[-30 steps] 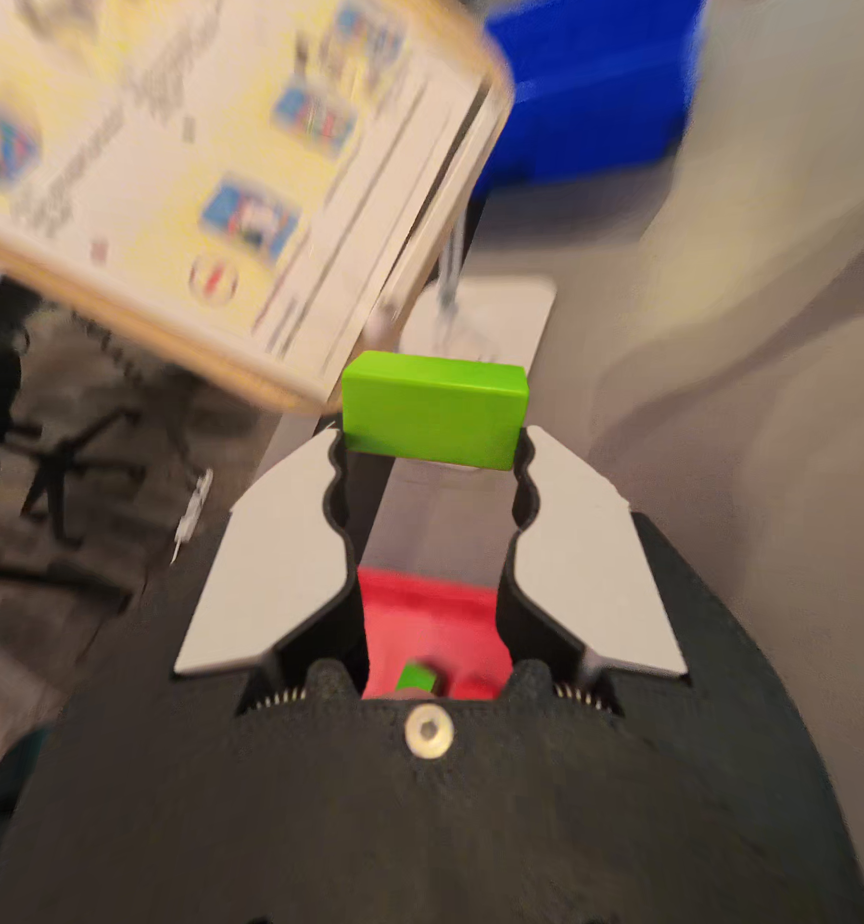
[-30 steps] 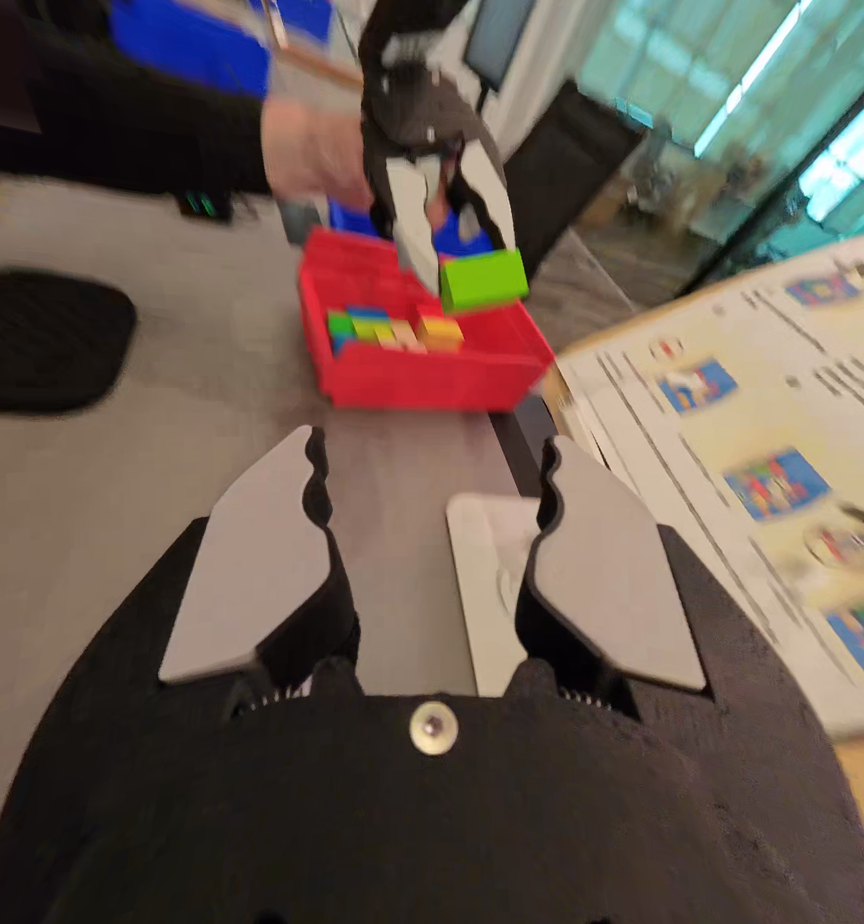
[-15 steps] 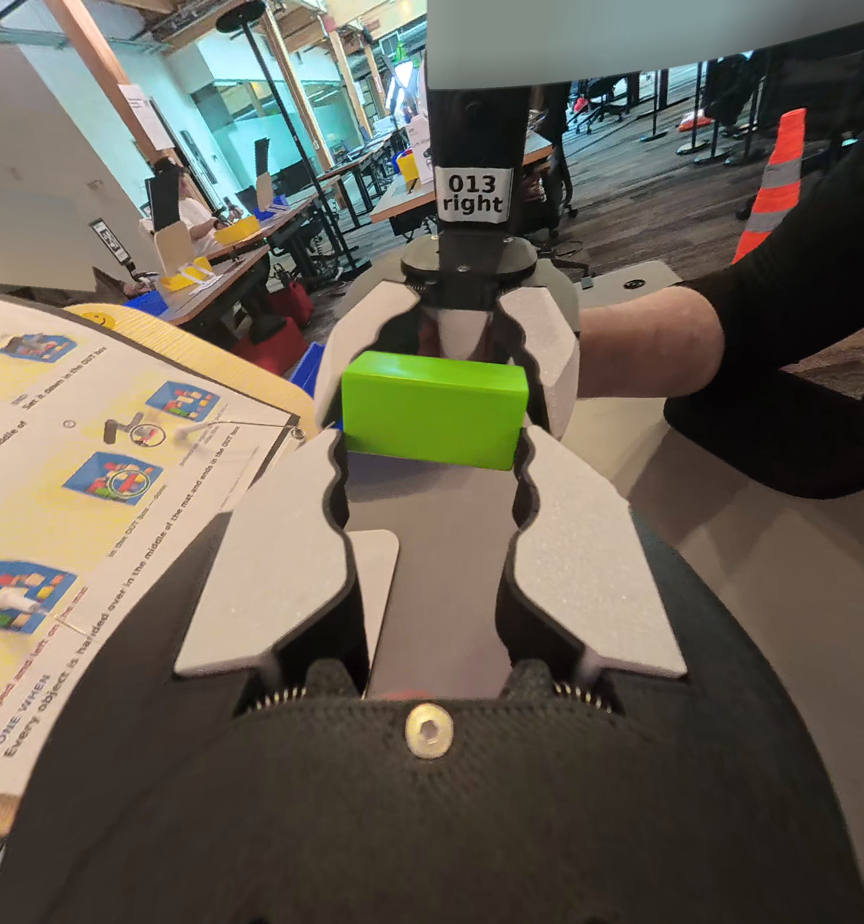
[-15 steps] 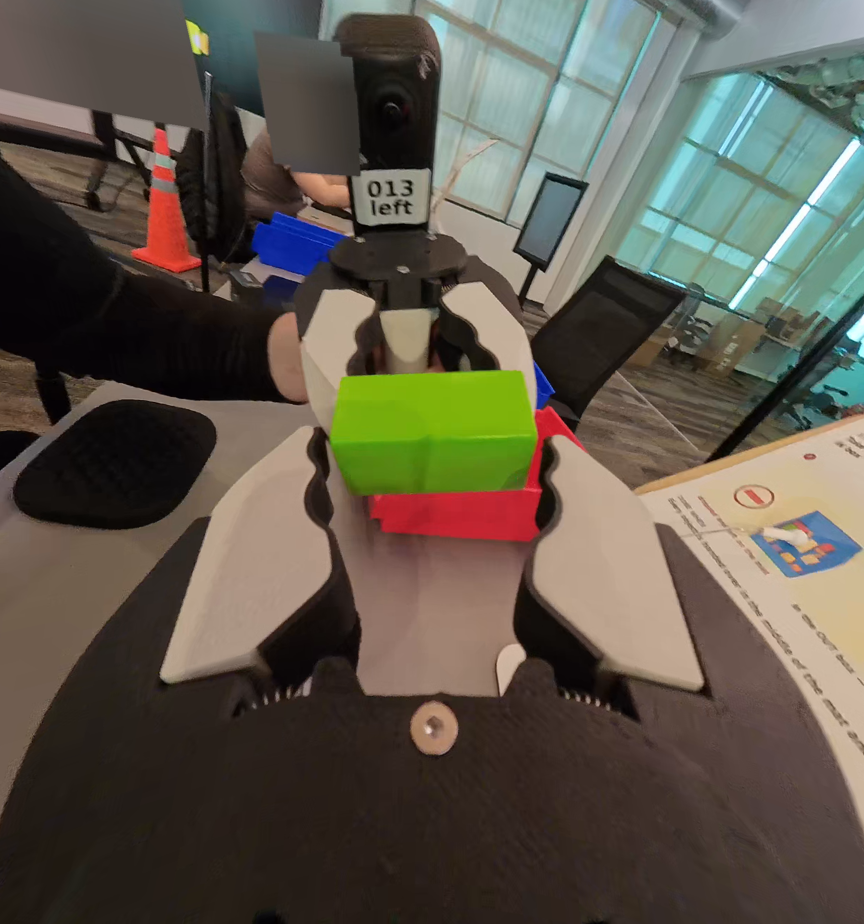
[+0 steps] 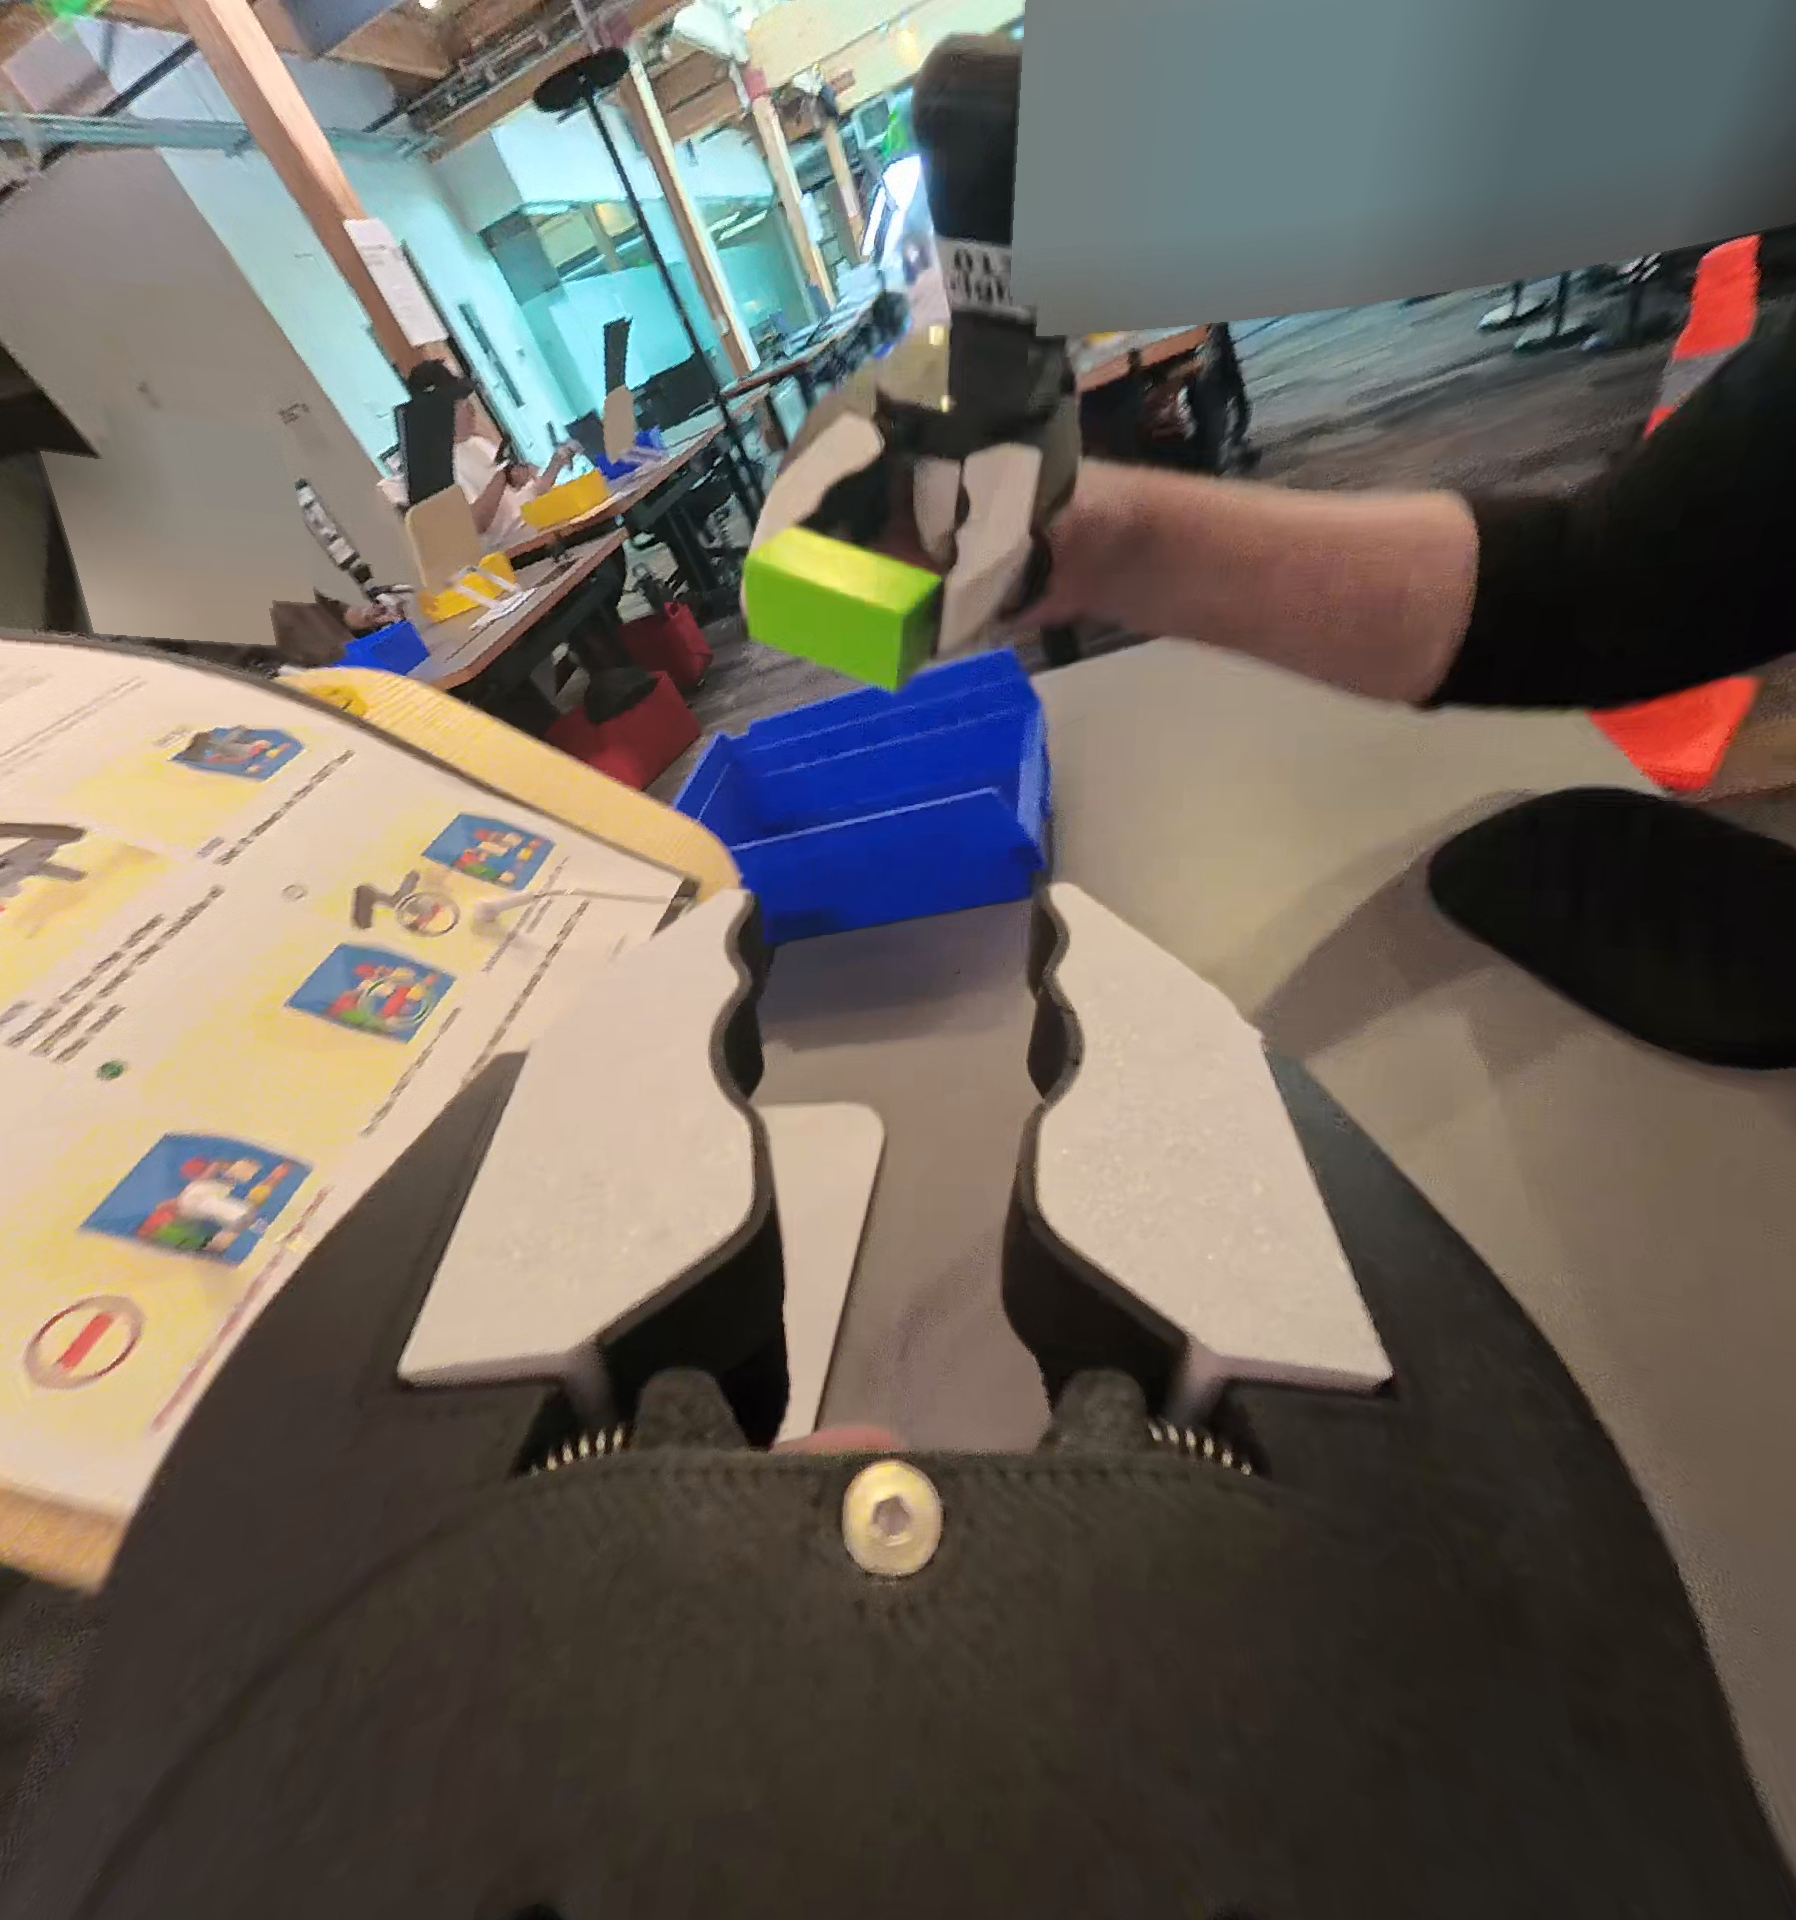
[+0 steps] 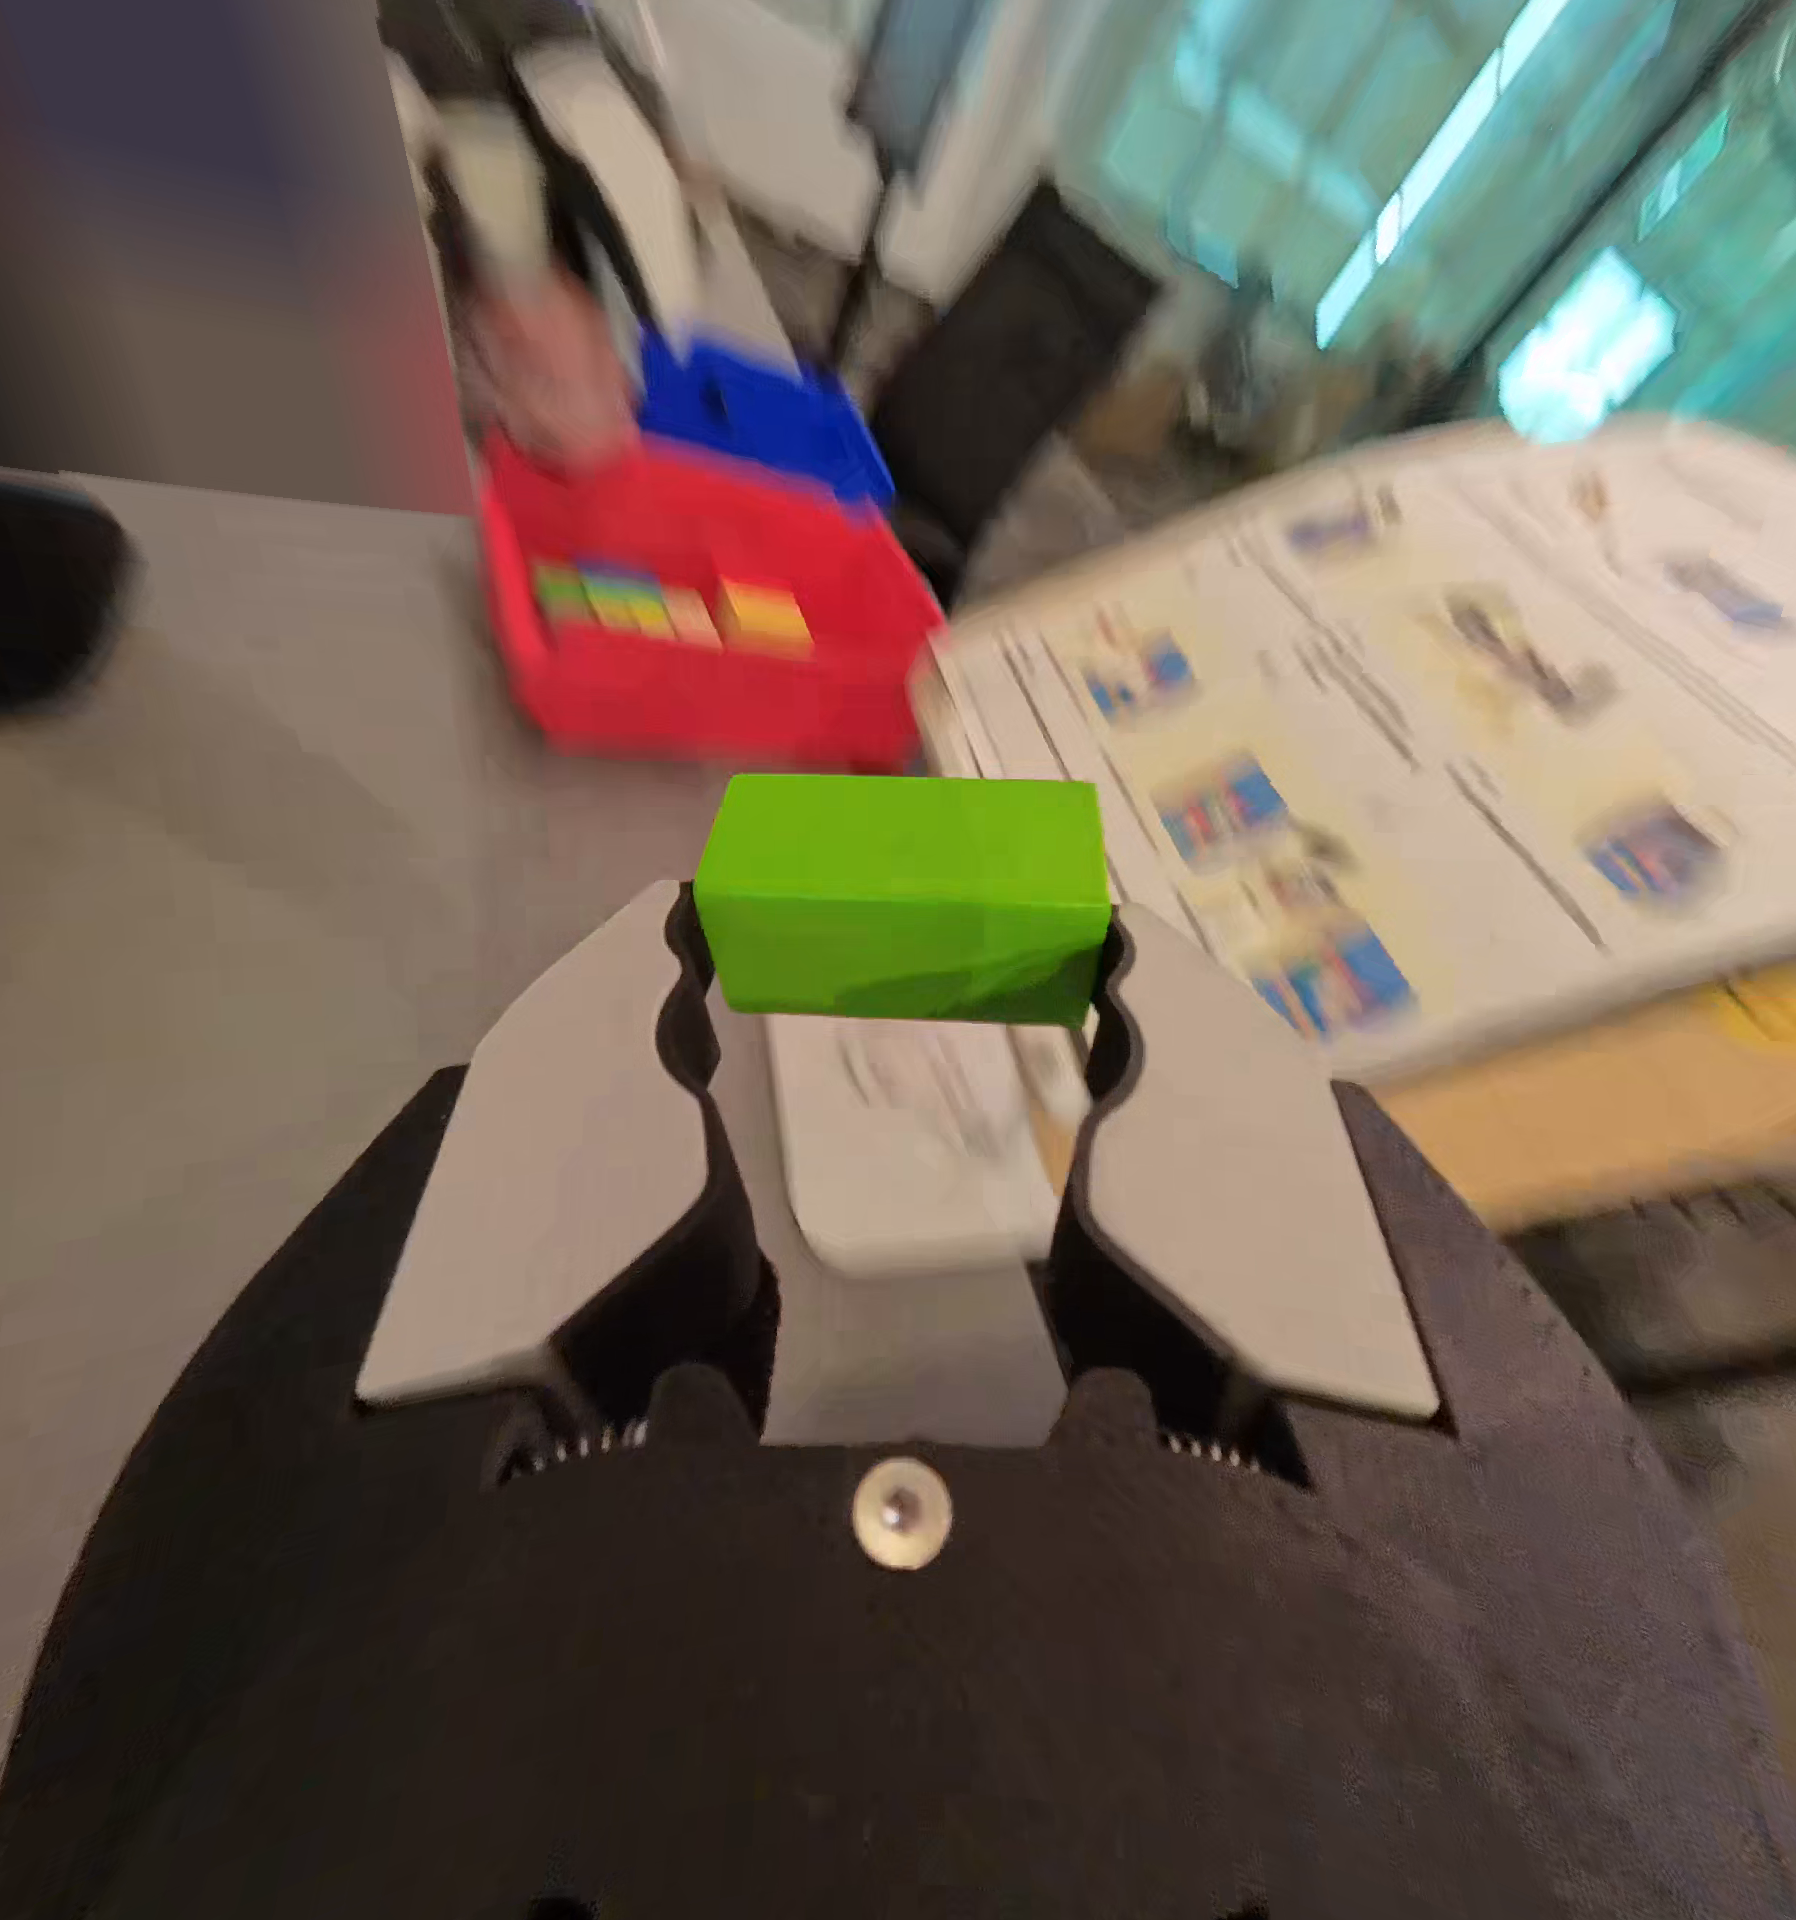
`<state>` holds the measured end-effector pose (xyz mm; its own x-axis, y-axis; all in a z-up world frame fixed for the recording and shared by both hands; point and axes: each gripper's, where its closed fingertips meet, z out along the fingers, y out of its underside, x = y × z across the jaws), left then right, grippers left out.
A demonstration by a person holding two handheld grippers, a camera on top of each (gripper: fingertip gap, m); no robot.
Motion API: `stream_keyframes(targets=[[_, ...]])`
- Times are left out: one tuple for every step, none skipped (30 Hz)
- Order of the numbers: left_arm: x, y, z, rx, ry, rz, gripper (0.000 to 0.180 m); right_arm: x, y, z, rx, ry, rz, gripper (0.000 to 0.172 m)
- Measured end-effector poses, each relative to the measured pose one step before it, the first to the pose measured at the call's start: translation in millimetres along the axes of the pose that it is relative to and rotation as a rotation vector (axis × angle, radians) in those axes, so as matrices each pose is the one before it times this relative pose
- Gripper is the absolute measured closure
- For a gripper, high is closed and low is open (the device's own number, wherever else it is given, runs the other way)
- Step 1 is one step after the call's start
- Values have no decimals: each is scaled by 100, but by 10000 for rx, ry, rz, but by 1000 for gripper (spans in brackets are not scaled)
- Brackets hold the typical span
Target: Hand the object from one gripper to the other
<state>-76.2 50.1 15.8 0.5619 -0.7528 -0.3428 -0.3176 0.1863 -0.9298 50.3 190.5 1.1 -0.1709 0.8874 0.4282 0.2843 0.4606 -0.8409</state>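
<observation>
— What is shown in one view and not the other?

— A red bin (image 6: 707,665) of coloured blocks is seen only in the right wrist view, upper centre. One green block (image 6: 899,904) is pinched there between the pads of the right gripper (image 6: 899,935).

— And the left gripper (image 5: 894,935)?

— Its jaws are spread on nothing (a blue bin (image 5: 873,821) is seen beyond).

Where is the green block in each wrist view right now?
Left wrist view: green block upper centre, farther off, in the right hand-held gripper, above the blue bin.
Right wrist view: centre, between that gripper's own fingertips.
Shared landmark: the instruction sheet.
</observation>
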Motion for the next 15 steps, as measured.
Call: stream_keyframes(targets=[[-288,497,-493,-297,-212,130,134,2134,3319,-1530,-1458,208,-65,103],[-209,492,-451,-242,-134,38,134,2169,3737,-926,-1503,224,-9,103],[-258,426,-429,-149,-131,-96,134,2002,3562,-287,-1278,206,-40,103],[-333,413,-389,-112,-159,-131,134,1410,3111,314,-998,-111,22,103],[-313,454,-339,-98,-150,-114,134,939,2840,764,-921,-346,94,103],[-261,490,-271,-119,-136,-101,135,768,2563,1098,-881,-397,105,103],[-237,557,-191,-161,-128,-95,135,580,2106,1345,-714,-433,90,102],[-231,560,-152,-167,-132,-85,135,472,1764,1522,-649,-422,30,102],[-196,548,-125,-174,-124,-70,135,457,1410,1605,-582,-338,-38,102],[-186,537,-96,-185,-119,-54,135,277,942,1581,-405,-392,-18,102],[-133,486,-65,-163,-81,-69,134,154,660,1531,-323,-416,-31,102],[-101,437,-37,-151,-52,-85,134,327,700,1431,-411,-278,-57,102],[-106,407,-33,-150,-54,-65,134,472,663,1312,-412,-175,-3,102],[-105,358,-31,-143,-58,-39,134,401,404,1171,-260,-191,7,102],[-81,330,-16,-150,-45,-20,134,311,203,1045,-156,-192,-35,102]])
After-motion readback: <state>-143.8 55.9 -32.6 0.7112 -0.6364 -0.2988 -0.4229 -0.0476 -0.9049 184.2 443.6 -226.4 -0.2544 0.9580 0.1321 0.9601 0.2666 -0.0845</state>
